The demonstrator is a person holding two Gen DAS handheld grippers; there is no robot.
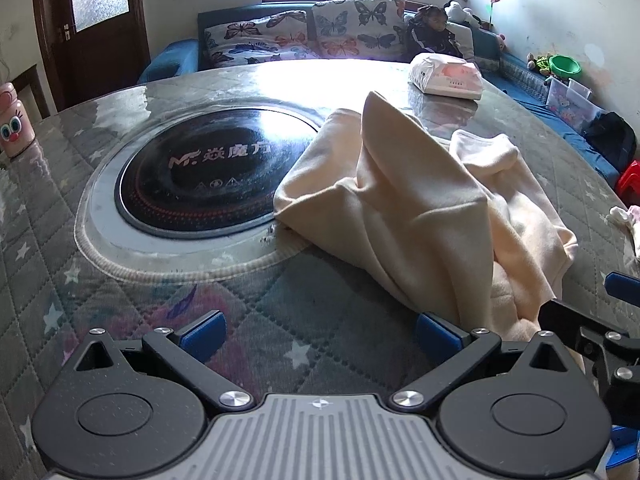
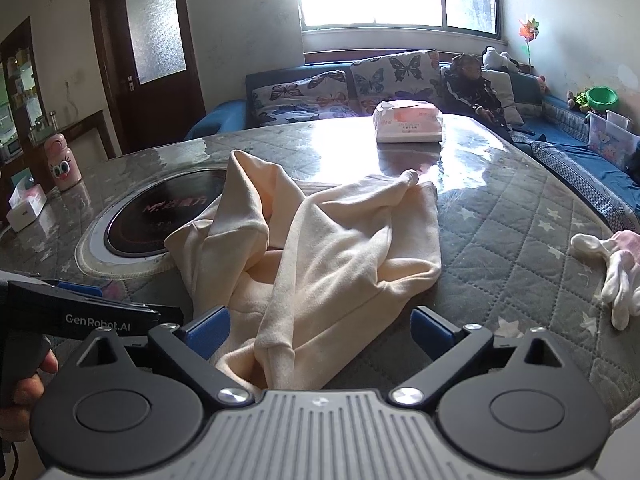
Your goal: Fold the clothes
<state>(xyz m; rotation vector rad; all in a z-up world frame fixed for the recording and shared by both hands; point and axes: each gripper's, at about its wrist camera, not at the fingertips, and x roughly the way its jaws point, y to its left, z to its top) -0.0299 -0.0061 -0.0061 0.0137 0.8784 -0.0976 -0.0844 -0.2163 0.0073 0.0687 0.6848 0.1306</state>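
A cream garment (image 1: 420, 216) lies crumpled on the quilted table, part of it over the edge of the black round cooktop (image 1: 208, 172). It also shows in the right wrist view (image 2: 320, 256), reaching down between my right fingers. My left gripper (image 1: 320, 336) is open and empty; its right blue pad (image 1: 434, 330) is at the garment's near edge. My right gripper (image 2: 320, 332) is open, with the garment's near hem lying between its pads. The right gripper's fingers (image 1: 580, 328) show at the right edge of the left wrist view, and the left gripper's body (image 2: 80, 312) at the left of the right wrist view.
A tissue pack (image 1: 446, 76) lies at the far side of the table (image 1: 120, 300). A pink bottle (image 2: 63, 166) and a white box (image 2: 26, 210) stand at the left. Small white and pink clothes (image 2: 612, 268) lie at the right. A sofa with a seated person (image 2: 472, 88) is behind.
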